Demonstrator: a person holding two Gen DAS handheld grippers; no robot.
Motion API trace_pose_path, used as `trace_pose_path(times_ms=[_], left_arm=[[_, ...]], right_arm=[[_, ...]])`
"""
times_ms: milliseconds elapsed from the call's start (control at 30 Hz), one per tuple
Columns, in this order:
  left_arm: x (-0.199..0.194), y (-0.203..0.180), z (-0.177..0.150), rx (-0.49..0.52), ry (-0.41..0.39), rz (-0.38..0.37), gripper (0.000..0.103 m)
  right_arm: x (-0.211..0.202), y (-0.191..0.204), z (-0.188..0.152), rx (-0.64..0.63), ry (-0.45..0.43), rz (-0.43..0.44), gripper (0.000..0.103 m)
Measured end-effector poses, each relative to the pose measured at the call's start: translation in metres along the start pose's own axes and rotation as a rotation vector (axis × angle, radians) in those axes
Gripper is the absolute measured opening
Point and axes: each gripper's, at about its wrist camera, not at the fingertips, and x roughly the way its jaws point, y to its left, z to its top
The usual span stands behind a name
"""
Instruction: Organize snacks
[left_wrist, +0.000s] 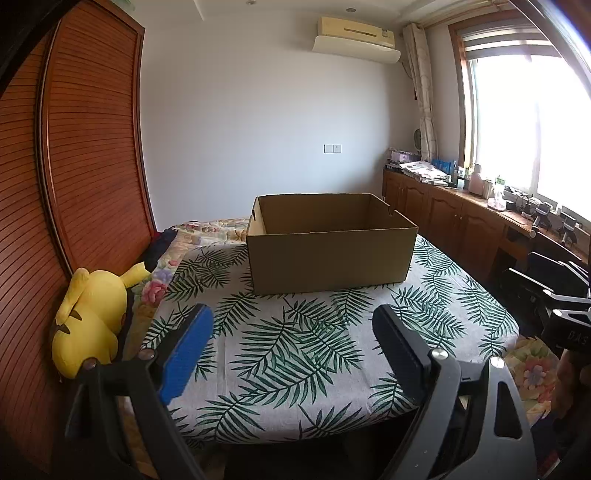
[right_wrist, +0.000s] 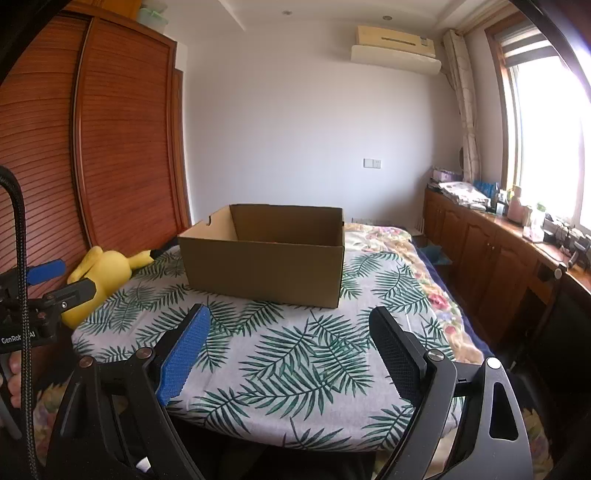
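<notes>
An open brown cardboard box (left_wrist: 328, 251) stands on a table covered with a palm-leaf cloth (left_wrist: 288, 354); it also shows in the right wrist view (right_wrist: 264, 266). Its inside looks empty as far as I can see. No snacks are in view. My left gripper (left_wrist: 293, 321) is open and empty, held above the near part of the table, short of the box. My right gripper (right_wrist: 290, 321) is open and empty, also short of the box. The left gripper shows at the left edge of the right wrist view (right_wrist: 55, 280).
A yellow plush toy (left_wrist: 88, 321) lies left of the table against a wooden slatted wardrobe (left_wrist: 92, 147). A floral bedspread (right_wrist: 391, 236) lies behind the box. A wooden cabinet (right_wrist: 491, 251) with clutter runs under the window at right.
</notes>
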Motion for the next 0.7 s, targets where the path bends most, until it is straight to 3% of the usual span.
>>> trace_pose_path(times_ms=[700], left_arm=[[0.0022,-0.0016,-0.0035,-0.006,0.003,0.004,0.089]], right_arm=[[0.0005,0.0003,-0.0006,0.003,0.002,-0.004,0.090]])
